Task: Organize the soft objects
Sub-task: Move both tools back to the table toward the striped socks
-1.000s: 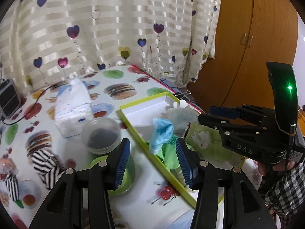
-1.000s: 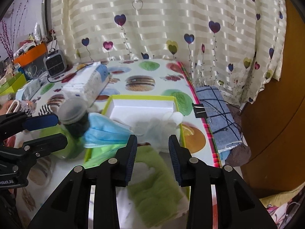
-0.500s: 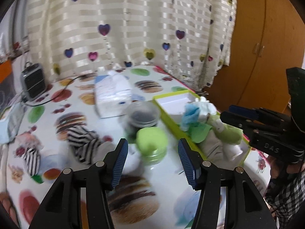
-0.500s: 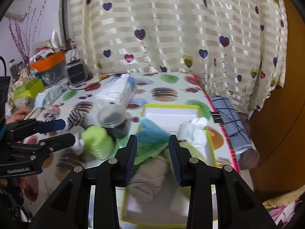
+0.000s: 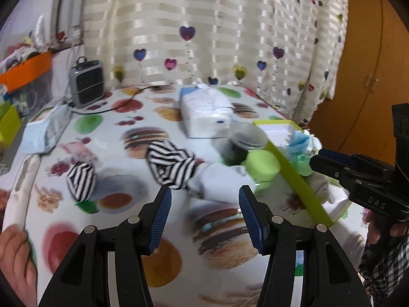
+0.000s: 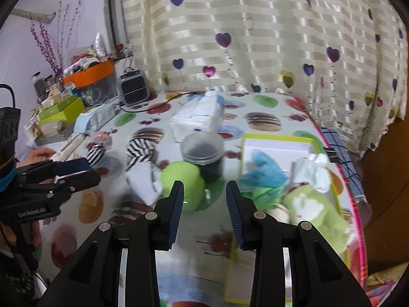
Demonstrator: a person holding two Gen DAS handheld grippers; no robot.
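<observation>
1. In the left wrist picture, two striped socks are lying on the table: one at middle left, one in the middle.
2. The left gripper is staying spread and empty; the nearer sock is lying just above it, long side slanting down to the right.
3. The one green tray is sitting at the right, already holding soft things.
4. The right gripper is spread and empty too.

Two striped socks, one tray
</observation>
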